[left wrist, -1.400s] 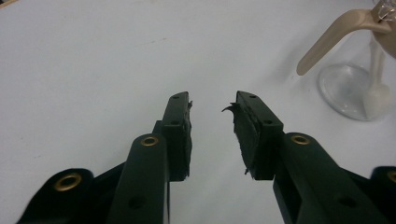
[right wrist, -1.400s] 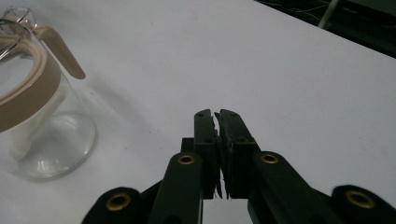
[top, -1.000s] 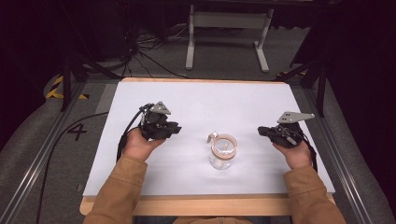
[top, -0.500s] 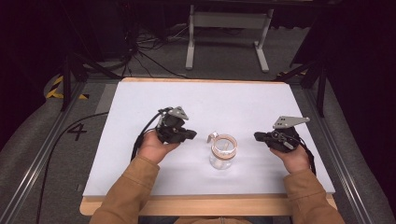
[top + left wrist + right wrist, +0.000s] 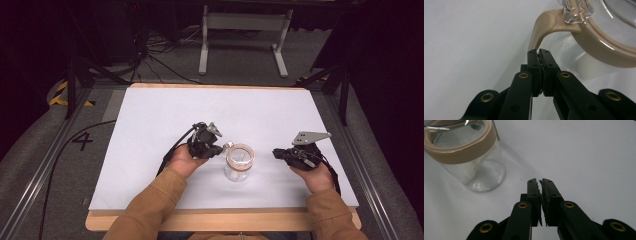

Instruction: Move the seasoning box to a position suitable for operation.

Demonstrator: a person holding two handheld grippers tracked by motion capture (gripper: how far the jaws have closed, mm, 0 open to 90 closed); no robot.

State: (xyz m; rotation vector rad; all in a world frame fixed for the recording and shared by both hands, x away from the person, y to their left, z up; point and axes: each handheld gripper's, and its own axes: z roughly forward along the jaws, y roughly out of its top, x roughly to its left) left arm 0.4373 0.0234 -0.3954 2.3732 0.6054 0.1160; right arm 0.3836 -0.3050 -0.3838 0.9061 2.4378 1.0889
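A clear glass jar (image 5: 238, 162) with a tan lid ring stands upright on the white table (image 5: 165, 115), near the front middle. My left gripper (image 5: 220, 149) is just left of the jar, jaws shut. In the left gripper view its tips (image 5: 539, 51) sit right under the end of the lid's curved tan tab (image 5: 544, 22); I cannot tell whether they touch it. My right gripper (image 5: 275, 151) is a short way right of the jar, shut and holding nothing. The right gripper view has the jar (image 5: 471, 157) to the upper left of those shut tips (image 5: 540, 181).
The table's wooden front edge (image 5: 220, 220) lies close to the person's sleeves. Behind the table stand a grey metal frame (image 5: 242, 30) and floor cables. A black cable (image 5: 60, 150) runs along the floor at the left.
My left gripper has travelled right across the table until its tips reached the jar's tab. The right gripper has shifted only slightly. The jar has stayed put.
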